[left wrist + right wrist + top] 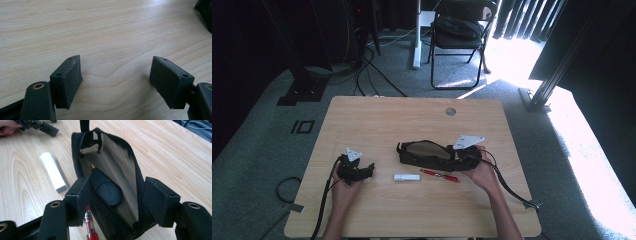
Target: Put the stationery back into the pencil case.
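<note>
Black fabric pouch (110, 170), zip open, tan lining, lies mid worktop (377, 115), pale wood grain. Rounded black marker (106, 188) inside. Right gripper (117, 200) fingers apart, straddling pouch mouth. Left gripper (116, 82) fingers apart over bare wood. White cylindrical tube (53, 175), red pen (90, 227) beside pouch.

Ahead of you: black folding chair (459, 37) on grey carpet (257, 135) | right: sunlight (582, 145) floods the floor between dark curtains (532, 20) | cables (372, 75) trail behind the wooden table (377, 120).
</note>
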